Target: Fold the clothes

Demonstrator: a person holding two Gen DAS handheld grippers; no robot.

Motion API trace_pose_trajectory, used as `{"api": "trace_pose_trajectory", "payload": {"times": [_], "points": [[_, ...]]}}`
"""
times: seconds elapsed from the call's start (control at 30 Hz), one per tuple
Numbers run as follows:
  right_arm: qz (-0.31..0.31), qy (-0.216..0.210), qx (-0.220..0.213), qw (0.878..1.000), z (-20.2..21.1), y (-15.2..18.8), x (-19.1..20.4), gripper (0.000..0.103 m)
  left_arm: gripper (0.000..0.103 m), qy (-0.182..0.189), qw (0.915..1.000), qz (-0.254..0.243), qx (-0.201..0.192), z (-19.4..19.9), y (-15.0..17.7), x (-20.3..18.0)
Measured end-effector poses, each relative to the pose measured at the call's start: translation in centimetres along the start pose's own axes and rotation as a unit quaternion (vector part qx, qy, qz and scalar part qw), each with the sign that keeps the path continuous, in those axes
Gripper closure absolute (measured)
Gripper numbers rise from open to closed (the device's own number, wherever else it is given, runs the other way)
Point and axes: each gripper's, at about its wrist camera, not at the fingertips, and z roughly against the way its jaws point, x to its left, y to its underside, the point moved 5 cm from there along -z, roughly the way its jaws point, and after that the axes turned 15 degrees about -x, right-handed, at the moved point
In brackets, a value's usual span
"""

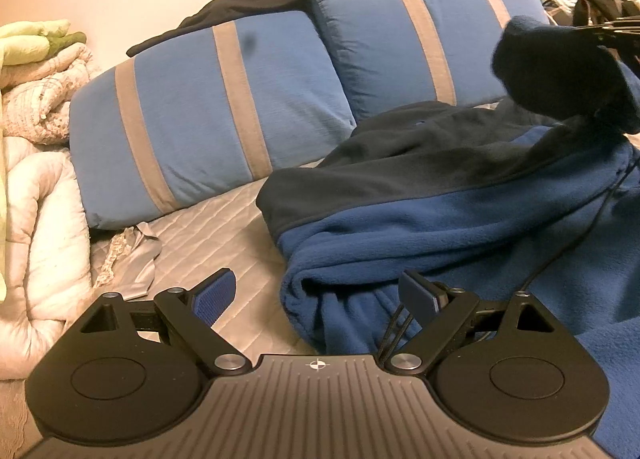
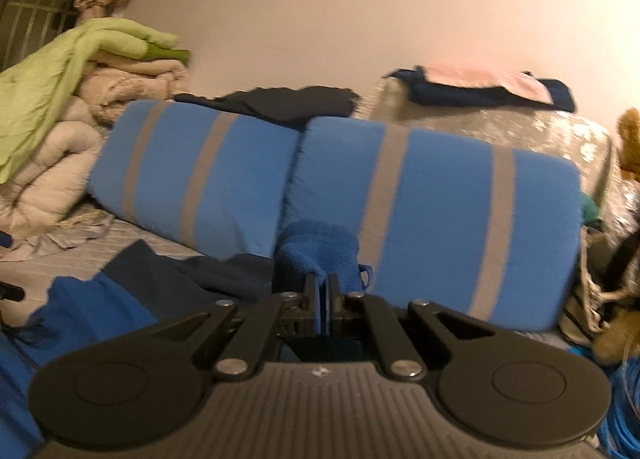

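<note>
A blue fleece jacket (image 1: pixel 460 227) with a dark grey upper panel lies crumpled on the quilted bed. My left gripper (image 1: pixel 316 293) stands open low over the bed, the jacket's near fold reaching between its fingers without being pinched. A black drawcord runs past its right finger. My right gripper (image 2: pixel 323 283) is shut on a blue fleece sleeve end (image 2: pixel 316 251) and holds it lifted in front of the pillows. In the left wrist view that raised sleeve (image 1: pixel 560 67) hangs dark at the upper right, held by the right gripper (image 1: pixel 600 35).
Two blue pillows with grey stripes (image 1: pixel 224 115) (image 2: pixel 432 219) lean at the head of the bed. Dark clothes (image 1: pixel 256 3) lie behind them. A pile of cream quilts and green bedding (image 1: pixel 36 107) fills the left side. A small grey cloth (image 1: pixel 132 255) lies on the bed cover.
</note>
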Motion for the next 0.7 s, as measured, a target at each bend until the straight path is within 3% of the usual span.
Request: {"api": "trace_pose_trajectory", "payload": {"times": [0.17,0.23,0.33,0.4,0.47,0.7], "points": [[0.011,-0.033,0.006,0.999,-1.6,-0.2,2.8,0.100,0.013,0.005,1.0000,0.004,0.003,0.0,0.0,0.1],[0.024,-0.043,0.025,0.998,-2.2,0.4,3.9,0.095,0.013,0.017,0.9998,0.011,0.007,-0.1,0.0,0.2],[0.039,-0.057,0.033,0.997,-2.2,1.3,5.1,0.067,0.013,0.036,0.9990,0.025,0.007,0.0,-0.6,0.4],[0.050,-0.070,0.037,0.996,-1.8,1.5,5.9,0.031,0.013,0.052,0.9975,0.048,0.001,0.1,-1.7,0.4],[0.068,-0.078,0.030,0.994,-1.3,1.4,6.5,0.015,0.013,0.068,0.9954,0.066,-0.008,0.1,-2.8,0.2],[0.149,-0.132,0.064,0.978,0.0,3.1,7.5,0.004,0.013,0.133,0.9845,0.112,-0.026,-1.3,-6.6,-2.9]]}}
